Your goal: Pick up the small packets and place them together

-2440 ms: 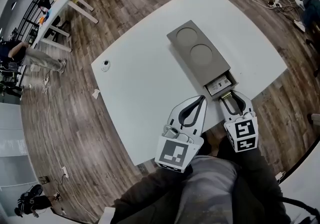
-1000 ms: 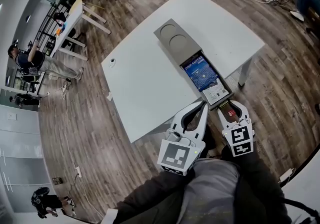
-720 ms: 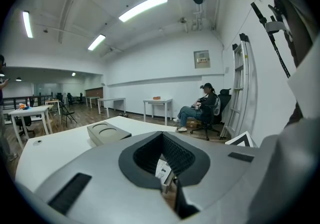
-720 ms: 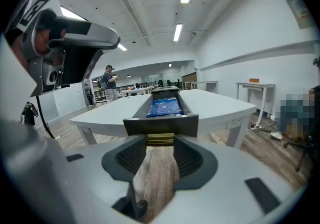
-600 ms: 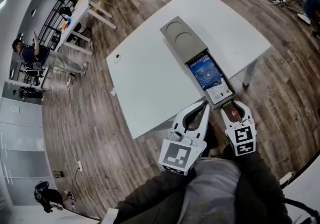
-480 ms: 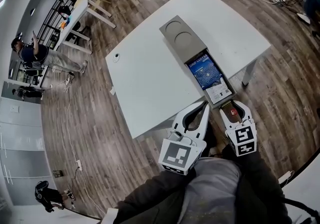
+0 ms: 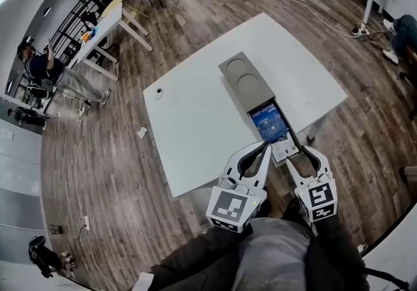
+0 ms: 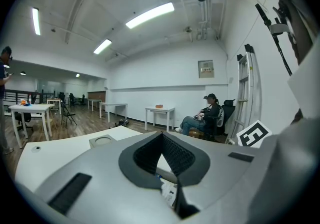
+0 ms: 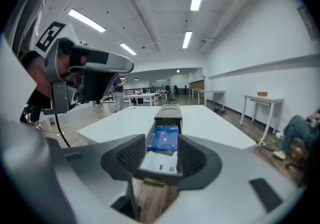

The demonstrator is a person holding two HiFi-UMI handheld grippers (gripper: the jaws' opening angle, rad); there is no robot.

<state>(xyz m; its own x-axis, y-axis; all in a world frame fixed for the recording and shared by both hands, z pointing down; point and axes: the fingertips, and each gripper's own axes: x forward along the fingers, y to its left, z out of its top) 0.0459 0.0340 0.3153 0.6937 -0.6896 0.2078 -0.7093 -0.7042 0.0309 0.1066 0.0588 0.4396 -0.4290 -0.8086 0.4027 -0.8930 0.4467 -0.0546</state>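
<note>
A long grey box (image 7: 247, 78) with two round recesses lies on the white table (image 7: 195, 114). Its drawer stands pulled out toward me. Inside lie a blue packet (image 7: 270, 122) and a white packet (image 7: 284, 148); the right gripper view shows the same blue packet (image 9: 164, 138) and white packet (image 9: 160, 162). My right gripper (image 7: 301, 155) is at the drawer's near end; its jaws have just opened a little, and the drawer's front wall shows between them (image 9: 161, 160). My left gripper (image 7: 265, 145) hangs beside the drawer's left side, shut and empty (image 8: 161, 134).
A small round white object (image 7: 158, 93) sits near the table's far left edge. Wooden floor surrounds the table. A person (image 7: 39, 65) stands by other tables at the far left. In the left gripper view a seated person (image 8: 205, 115) is beyond the table.
The drawer slid out of the grey box and uncovered the blue packet. Since then both grippers have lifted slightly, and the right one has come a little off the drawer front.
</note>
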